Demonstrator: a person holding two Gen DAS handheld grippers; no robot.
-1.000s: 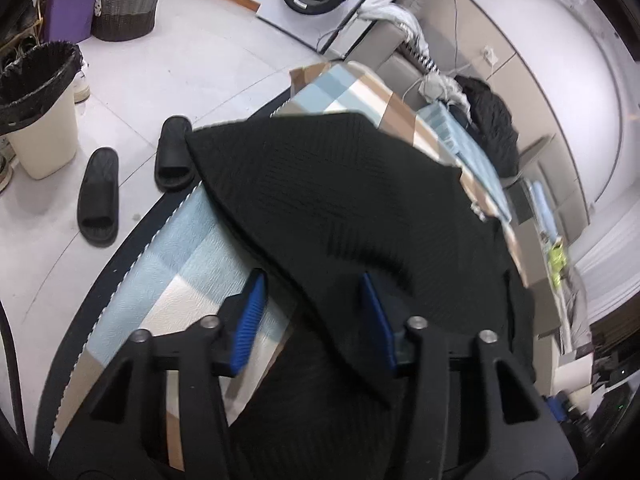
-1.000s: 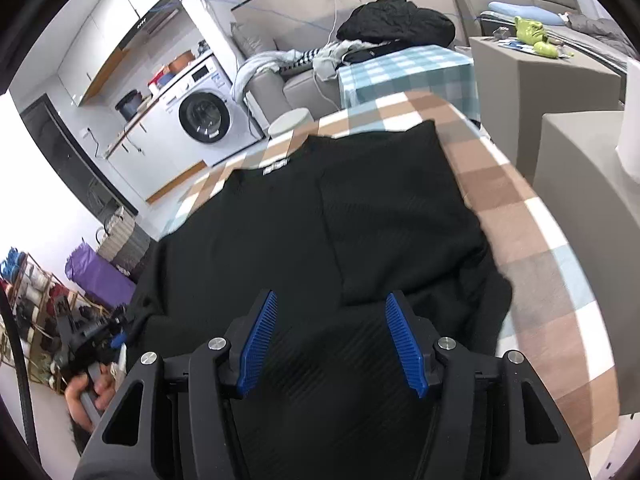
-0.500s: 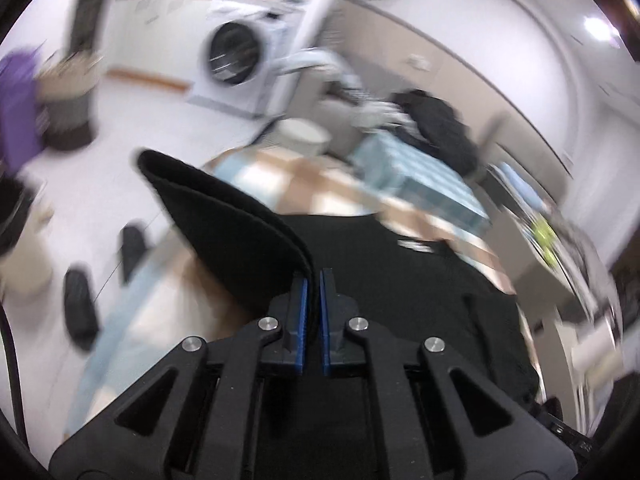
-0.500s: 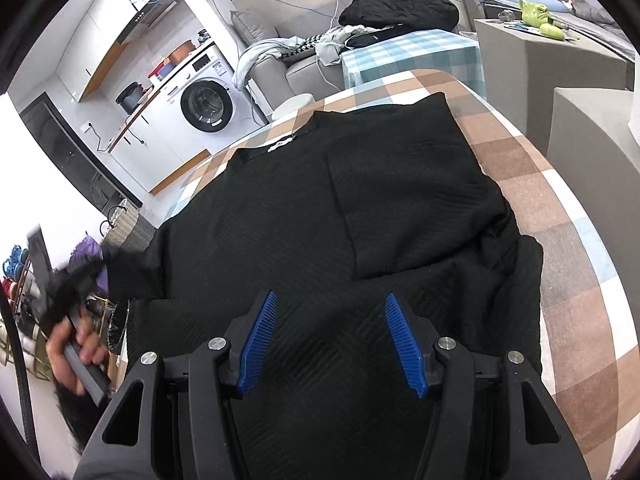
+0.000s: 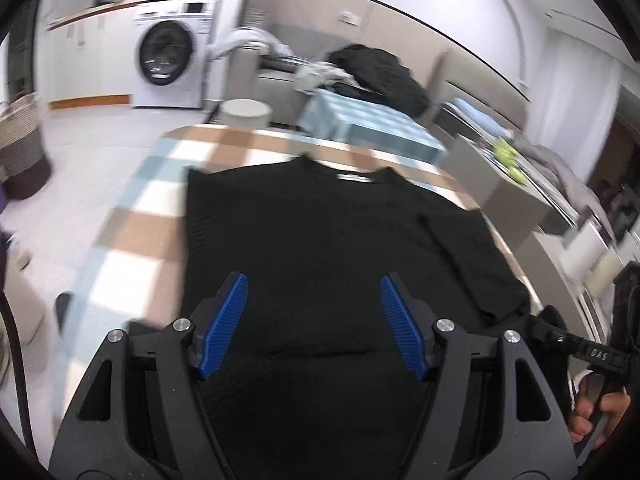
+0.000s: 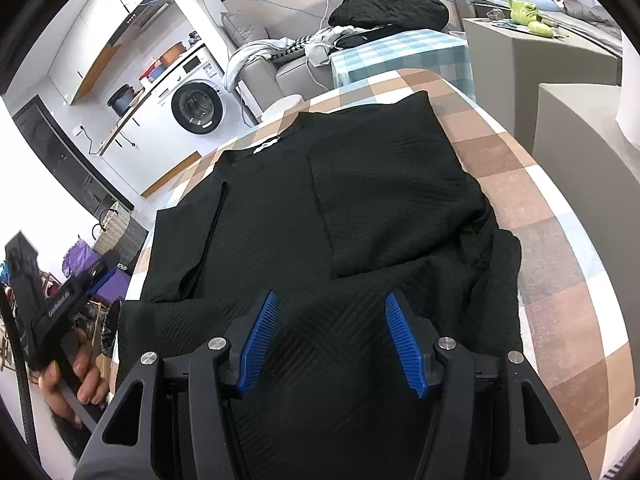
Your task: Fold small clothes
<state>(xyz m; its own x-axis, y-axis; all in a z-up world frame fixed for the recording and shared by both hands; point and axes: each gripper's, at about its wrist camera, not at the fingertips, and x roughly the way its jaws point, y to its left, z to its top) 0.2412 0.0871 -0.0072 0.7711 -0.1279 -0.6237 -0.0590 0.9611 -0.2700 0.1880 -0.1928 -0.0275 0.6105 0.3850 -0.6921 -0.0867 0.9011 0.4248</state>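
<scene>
Left wrist view: left gripper [image 5: 312,324] has just been opening, jaws now apart with nothing between them, hovering over the black top [image 5: 320,240] spread on the checked table [image 5: 160,208]. Left sleeve lies folded in over the body.

Right wrist view: right gripper [image 6: 332,340] released, empty, above the hem. Right sleeve is folded in as well; the hem edge near the right side looks bunched. The left hand [image 6: 76,376] holds its tool off the table's side.

Judged next step is bringing the hem up toward the collar: pinch both bottom corners evenly, flatten the bunched edge first, lift together.
</scene>
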